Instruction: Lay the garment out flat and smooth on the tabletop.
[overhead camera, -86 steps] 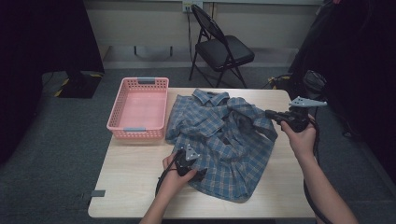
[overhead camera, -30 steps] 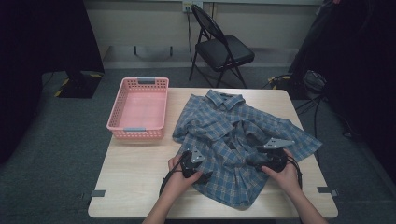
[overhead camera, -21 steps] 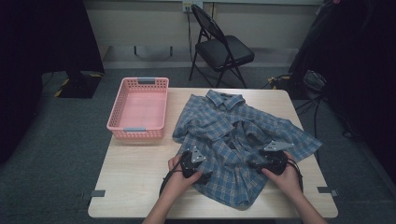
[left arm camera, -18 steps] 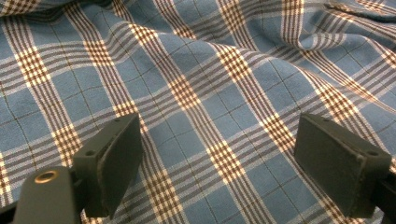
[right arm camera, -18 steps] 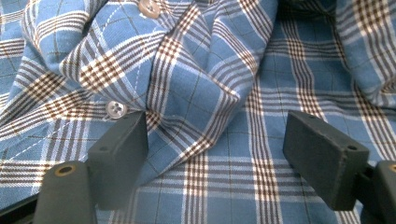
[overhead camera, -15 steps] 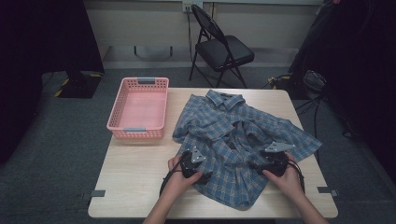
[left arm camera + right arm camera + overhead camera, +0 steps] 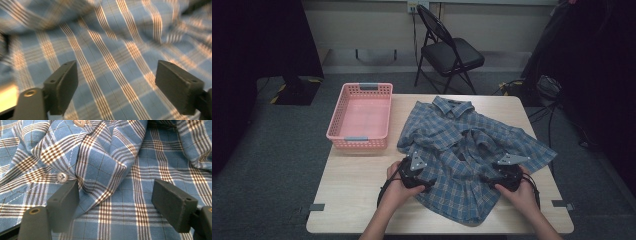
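Worktop (image 7: pixel 357 197) bearing a rumpled blue plaid shirt (image 7: pixel 462 150) right of a pink basket (image 7: pixel 360 116). Left gripper (image 7: pixel 428 186) at the shirt's near-left hem, fingers (image 7: pixel 62 86) apart, just narrowing slightly over cloth; right gripper (image 7: pixel 486 178) at its near-right, fingers (image 7: pixel 63 205) spread wide above a button (image 7: pixel 62 177).

Two bare forearms are showing, no sleeves reaching the wrists. Each hand is carrying a black gripper, the left gripper (image 7: pixel 426 184) and the right gripper (image 7: pixel 490 179), each wearing a grey three-cornered plate on top (small dark dots at the corners). Black cables are trailing behind them. Up close, the jaws are showing as matte black blocks with tiny screw holes, grey arms beneath with a brass-coloured rivet.
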{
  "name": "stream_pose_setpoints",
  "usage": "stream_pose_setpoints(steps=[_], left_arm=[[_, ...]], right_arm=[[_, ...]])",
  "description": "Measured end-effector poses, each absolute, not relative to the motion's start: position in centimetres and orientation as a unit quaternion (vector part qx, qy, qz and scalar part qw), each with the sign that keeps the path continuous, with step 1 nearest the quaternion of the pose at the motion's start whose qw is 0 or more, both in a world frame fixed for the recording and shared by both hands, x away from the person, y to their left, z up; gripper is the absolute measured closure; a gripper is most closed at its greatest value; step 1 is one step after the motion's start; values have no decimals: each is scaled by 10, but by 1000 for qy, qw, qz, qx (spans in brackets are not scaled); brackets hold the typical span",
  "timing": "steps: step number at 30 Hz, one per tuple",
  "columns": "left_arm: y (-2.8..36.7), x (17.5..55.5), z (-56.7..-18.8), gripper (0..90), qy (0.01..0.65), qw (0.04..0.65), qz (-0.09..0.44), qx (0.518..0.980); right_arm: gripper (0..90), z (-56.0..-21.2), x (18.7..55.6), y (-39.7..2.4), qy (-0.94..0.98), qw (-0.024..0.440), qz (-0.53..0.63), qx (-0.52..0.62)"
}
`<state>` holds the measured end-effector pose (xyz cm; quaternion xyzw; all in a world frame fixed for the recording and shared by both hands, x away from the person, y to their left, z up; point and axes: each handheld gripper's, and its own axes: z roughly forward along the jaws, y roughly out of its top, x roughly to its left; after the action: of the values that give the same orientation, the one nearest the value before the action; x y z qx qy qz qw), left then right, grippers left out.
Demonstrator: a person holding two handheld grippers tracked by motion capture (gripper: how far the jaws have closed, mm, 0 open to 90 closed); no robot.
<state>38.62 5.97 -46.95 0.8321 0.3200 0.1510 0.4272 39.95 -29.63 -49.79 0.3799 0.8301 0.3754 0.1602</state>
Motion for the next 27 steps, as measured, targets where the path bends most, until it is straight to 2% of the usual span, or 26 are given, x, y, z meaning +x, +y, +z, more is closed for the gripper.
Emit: stream_pose_setpoints(steps=[2,9,12,20,27], left_arm=[[58,391,-460,248,327,431,154,827],[41,417,-431,294,321,434,177,823],[30,431,-425,345,320,426,179,827],[4,461,-436,448,322,402,174,839],[-3,477,-459,473,321,351,178,861]], right_arm=[[213,-498,399,-296,830,160,375,380],[213,-498,399,-296,830,160,375,380],[213,-498,399,-296,830,160,375,380],[213,-498,399,-296,830,160,375,380],[213,-498,399,-296,830,160,375,380]])
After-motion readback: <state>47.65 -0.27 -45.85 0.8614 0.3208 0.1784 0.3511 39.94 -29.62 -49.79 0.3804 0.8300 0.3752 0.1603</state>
